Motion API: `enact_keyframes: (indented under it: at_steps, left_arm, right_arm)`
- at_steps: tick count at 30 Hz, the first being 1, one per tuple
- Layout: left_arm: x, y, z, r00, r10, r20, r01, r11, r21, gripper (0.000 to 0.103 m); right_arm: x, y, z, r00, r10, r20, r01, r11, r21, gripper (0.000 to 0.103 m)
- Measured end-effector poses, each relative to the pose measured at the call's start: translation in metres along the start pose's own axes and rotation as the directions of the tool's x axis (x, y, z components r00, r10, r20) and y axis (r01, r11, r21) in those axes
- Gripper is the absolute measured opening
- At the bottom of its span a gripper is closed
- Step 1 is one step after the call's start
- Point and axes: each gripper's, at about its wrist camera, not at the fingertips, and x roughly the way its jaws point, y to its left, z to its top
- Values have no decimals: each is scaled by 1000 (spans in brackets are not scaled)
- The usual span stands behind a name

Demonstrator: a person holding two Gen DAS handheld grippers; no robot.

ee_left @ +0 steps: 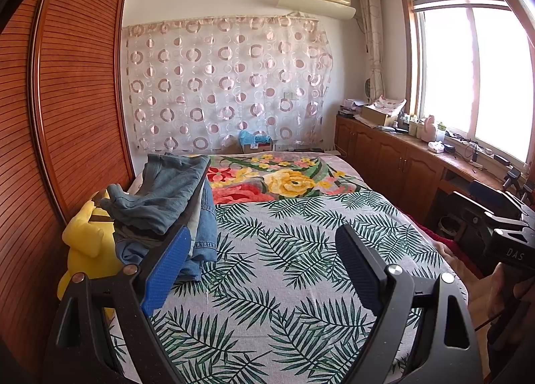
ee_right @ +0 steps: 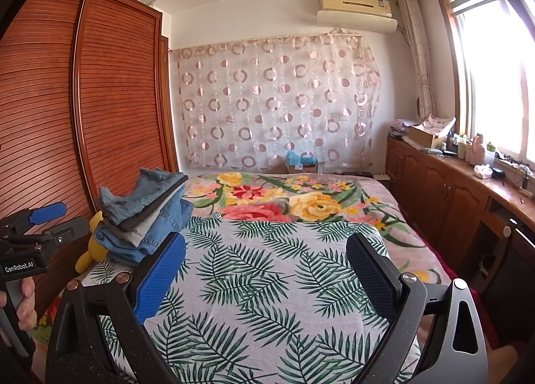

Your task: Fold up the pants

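Note:
A stack of folded pants, mostly blue denim (ee_left: 174, 203), sits at the left side of the bed; it also shows in the right wrist view (ee_right: 147, 213). My left gripper (ee_left: 264, 247) is open and empty, held above the palm-leaf sheet (ee_left: 284, 283), just right of the stack. My right gripper (ee_right: 267, 257) is open and empty over the same sheet (ee_right: 260, 300). The body of the left gripper (ee_right: 36, 236) shows at the left edge of the right wrist view, and the body of the right gripper (ee_left: 508, 236) shows at the right edge of the left wrist view.
A yellow plush toy (ee_left: 87, 243) lies beside the stack against the wooden wardrobe (ee_left: 67, 99). A floral blanket (ee_left: 287, 180) covers the far half of the bed. Wooden cabinets (ee_left: 394, 156) with clutter run under the window on the right.

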Motion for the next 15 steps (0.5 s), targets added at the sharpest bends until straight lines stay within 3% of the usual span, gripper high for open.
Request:
enact_keyframes:
  at_steps: [15]
  left_arm:
    - [0, -1, 1, 1000, 1, -1, -1, 1000, 0, 89]
  right_arm:
    - [0, 0, -1, 1000, -1, 2, 1, 1000, 2, 97]
